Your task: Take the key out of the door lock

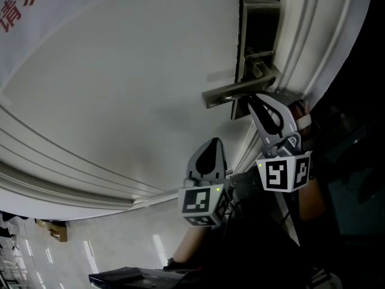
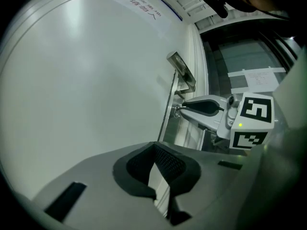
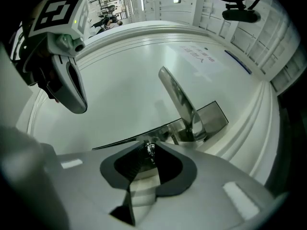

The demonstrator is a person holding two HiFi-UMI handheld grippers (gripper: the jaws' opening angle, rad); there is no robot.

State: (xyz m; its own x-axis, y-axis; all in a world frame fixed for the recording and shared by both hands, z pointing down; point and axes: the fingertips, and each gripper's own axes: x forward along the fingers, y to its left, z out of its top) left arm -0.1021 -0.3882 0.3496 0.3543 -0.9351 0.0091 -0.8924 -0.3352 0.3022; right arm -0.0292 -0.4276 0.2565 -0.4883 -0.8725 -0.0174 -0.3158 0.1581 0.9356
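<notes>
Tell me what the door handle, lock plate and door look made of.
Door handle: brushed metal, dull silvery sheen with streaked highlights. Lock plate: metal too, darker, mirror-like reflections. Door: smooth white painted panel with moulded trim; wood or composite underneath, cannot tell.

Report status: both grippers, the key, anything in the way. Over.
Right gripper shut on key at lock plate. Left gripper shut, empty, held clear of lock. Handle just above key, apparently not blocking.
</notes>
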